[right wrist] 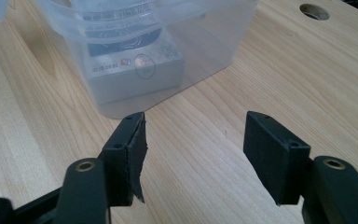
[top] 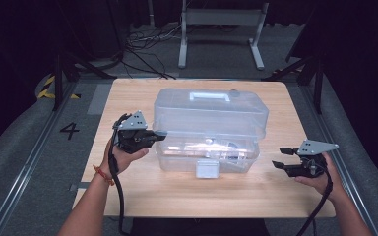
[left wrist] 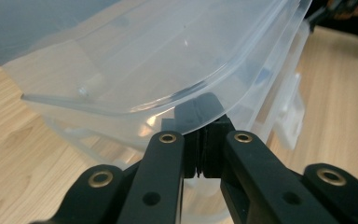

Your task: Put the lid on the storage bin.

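Observation:
A clear plastic box point(top: 206, 155) stands in the middle of the wooden table point(top: 142, 191). Its clear lid point(top: 210, 115), with a white handle point(top: 209, 96), rests on top and looks slightly lifted on the left. My left gripper point(top: 160, 133) is shut on the left rim of the lid point(left wrist: 158, 100); in the left gripper view my left gripper point(left wrist: 204, 128) has both pads pinching that rim. My right gripper point(top: 281, 157) hovers open to the right of the box, with only bare table between the jaws of the right gripper point(right wrist: 193, 140). A grey flat package point(right wrist: 135, 70) lies inside the box.
A white latch point(top: 207, 168) hangs on the box's near side. A round hole point(right wrist: 314, 11) sits in the tabletop beyond the box. Behind the table are a metal stand point(top: 221, 29) and floor cables point(top: 147, 44). A "4" point(top: 69, 130) marks the floor at left.

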